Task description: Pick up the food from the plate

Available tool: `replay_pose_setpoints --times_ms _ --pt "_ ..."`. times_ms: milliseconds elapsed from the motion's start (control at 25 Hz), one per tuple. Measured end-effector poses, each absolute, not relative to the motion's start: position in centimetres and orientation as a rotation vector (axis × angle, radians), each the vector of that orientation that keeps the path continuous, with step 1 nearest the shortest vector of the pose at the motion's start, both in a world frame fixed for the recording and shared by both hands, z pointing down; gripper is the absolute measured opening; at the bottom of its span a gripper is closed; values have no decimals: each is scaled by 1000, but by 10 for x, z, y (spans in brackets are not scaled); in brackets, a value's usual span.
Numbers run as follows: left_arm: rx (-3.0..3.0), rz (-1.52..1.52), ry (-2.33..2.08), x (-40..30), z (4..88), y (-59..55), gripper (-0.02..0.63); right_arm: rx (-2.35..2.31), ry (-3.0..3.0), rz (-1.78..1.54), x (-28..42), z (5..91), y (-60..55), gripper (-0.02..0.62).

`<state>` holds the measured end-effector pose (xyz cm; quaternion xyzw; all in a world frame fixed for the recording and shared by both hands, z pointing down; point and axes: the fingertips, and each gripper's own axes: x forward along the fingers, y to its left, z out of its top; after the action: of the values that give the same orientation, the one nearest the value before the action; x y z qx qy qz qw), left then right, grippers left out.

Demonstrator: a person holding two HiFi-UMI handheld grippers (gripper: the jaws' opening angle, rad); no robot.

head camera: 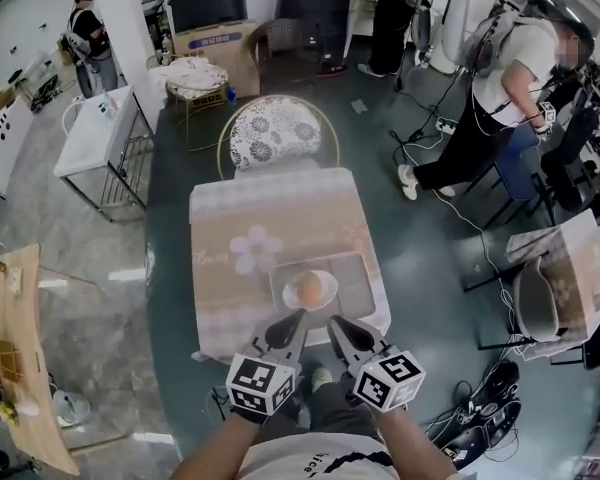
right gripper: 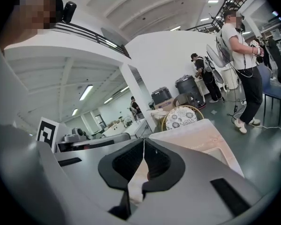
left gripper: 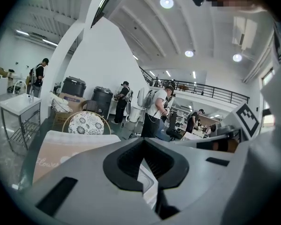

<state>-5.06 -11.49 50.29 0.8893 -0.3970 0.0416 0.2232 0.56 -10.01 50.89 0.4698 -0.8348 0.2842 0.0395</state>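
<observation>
Food on plate, near table edge.

L grey plastic two-jaw gripper & R grey plastic two-jaw gripper are the same build: pale grey shells tapering to a point, w/ blk ribbed pads lining the inner faces. Each carries a white cube w/ blk square markers: L cube, R cube. In the gripper views the jaw bodies are broad & grey w/ dark rectangular slots each side of the pad rim. Person wears a white T-shirt w/ blk lettering on the chest.
</observation>
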Motion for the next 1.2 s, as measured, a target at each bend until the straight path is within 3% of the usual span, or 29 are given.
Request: replay_pose_setpoints --times_ms 600,720,1200 --pt "2402 240 -1106 -40 567 -169 5 1312 -2432 1198 20 627 -163 23" --pt "2378 277 -1112 -36 580 -181 5 1237 -2404 1299 22 658 -170 110" --pt "2292 369 -1119 -31 627 -201 5 1111 -2178 1649 33 758 -189 207"
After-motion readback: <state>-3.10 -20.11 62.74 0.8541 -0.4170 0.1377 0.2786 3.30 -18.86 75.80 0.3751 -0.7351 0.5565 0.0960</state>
